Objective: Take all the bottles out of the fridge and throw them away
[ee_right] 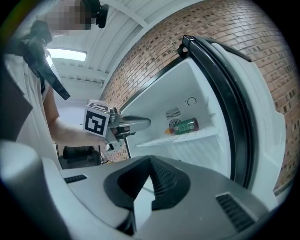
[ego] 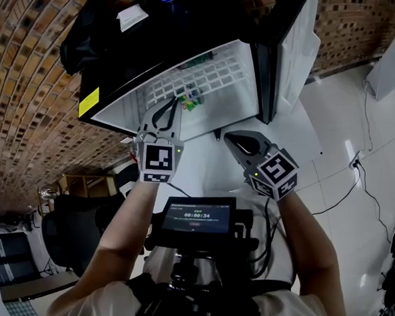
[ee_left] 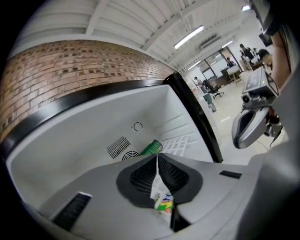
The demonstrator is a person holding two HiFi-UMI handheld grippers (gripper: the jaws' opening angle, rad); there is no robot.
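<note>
The black mini fridge (ego: 121,89) stands open, white inside. A green bottle (ego: 193,102) (ee_left: 151,147) (ee_right: 186,125) lies on its side on the wire shelf (ee_right: 187,136), by the back vent. My left gripper (ego: 168,103) (ee_left: 156,158) (ee_right: 147,123) is held just in front of the shelf, short of the bottle, with its jaws shut on a thin white piece with yellow-green print (ee_left: 164,202). I cannot tell what that piece is. My right gripper (ego: 227,136) (ee_right: 151,160) (ee_left: 237,139) hangs shut and holds nothing, to the right, outside the fridge.
The fridge door (ego: 294,53) swings open at the right. A black bag (ego: 92,27) lies on top of the fridge. A brick wall (ego: 27,110) runs behind it. Cables (ego: 354,163) trail over the white floor, and a dark chair (ego: 73,230) stands at the lower left.
</note>
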